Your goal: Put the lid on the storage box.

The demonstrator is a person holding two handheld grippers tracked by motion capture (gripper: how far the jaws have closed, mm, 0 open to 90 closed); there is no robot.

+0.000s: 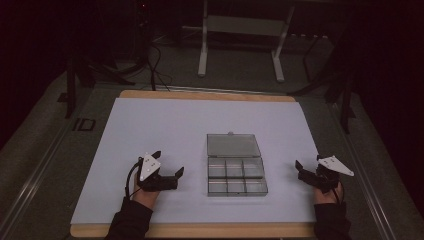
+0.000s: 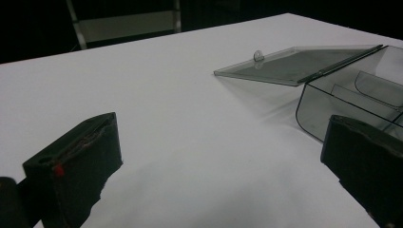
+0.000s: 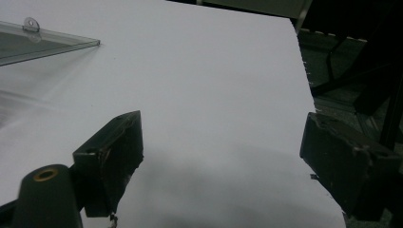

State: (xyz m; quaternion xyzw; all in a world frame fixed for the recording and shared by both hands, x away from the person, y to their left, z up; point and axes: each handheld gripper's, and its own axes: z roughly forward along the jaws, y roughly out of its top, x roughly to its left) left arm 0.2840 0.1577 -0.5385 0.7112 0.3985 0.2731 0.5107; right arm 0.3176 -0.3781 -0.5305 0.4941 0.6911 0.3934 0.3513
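While both grippers sit w/ jaws spread wide and nothing between them, a clear compartment box (image 1: 235,172) lies open mid-table.
Left gripper (image 1: 169,165) rests low on the white table sheet (image 1: 165,125), just left of the box, apart from it; right gripper (image 1: 309,167) is near the sheet's right edge, well right of the box, also holding nothing. Box is smoky clear plastic, 2 rows of 3 compartments; contents can't be made out. Its lid (image 2: 294,64) is swung back flat, away from the person, w/ a small tab (image 2: 258,55) on the far edge; left gripper view has the box's near corner just beside 1 jaw.
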